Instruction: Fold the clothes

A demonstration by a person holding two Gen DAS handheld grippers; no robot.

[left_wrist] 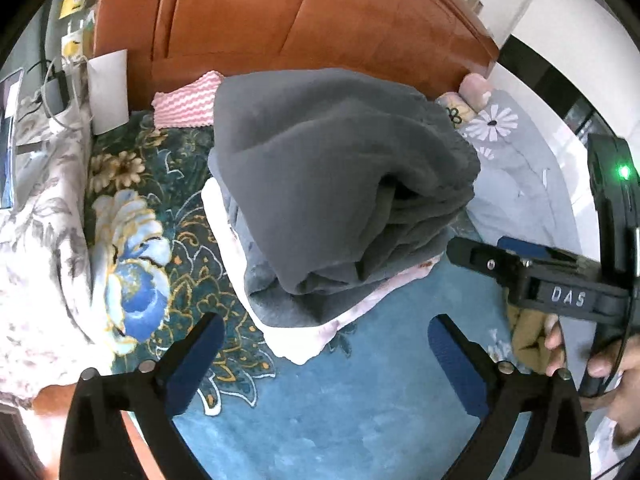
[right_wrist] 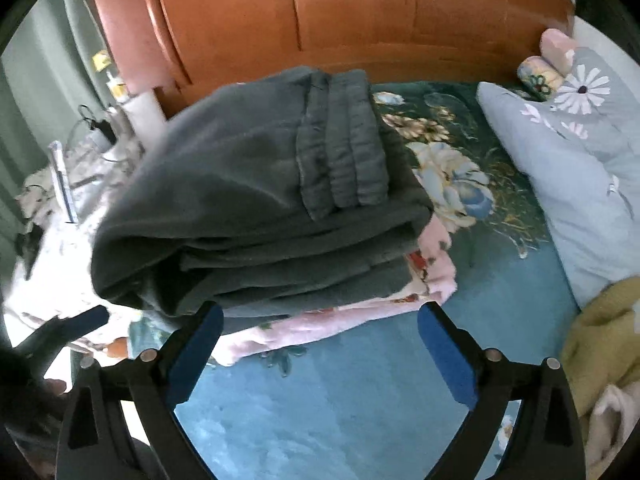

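Note:
A folded dark grey garment [left_wrist: 340, 184] lies on top of a folded pink floral garment [left_wrist: 304, 340] on the bed. The same stack shows in the right wrist view, grey garment [right_wrist: 260, 208] over pink garment [right_wrist: 320, 320]. My left gripper [left_wrist: 326, 340] is open and empty, just short of the stack's near edge. My right gripper [right_wrist: 318, 328] is open and empty, its fingertips at the stack's front edge. The right gripper also shows in the left wrist view [left_wrist: 520, 256] at the right of the stack.
A teal floral bedspread [left_wrist: 340, 408] covers the bed. An orange wooden headboard [left_wrist: 280, 12] stands behind. A grey daisy-print quilt [right_wrist: 568, 184] and a mustard garment [right_wrist: 600, 336] lie at the right. A pink-and-white zigzag cloth [left_wrist: 186, 102] lies behind the stack. Cluttered bedding lies at the left.

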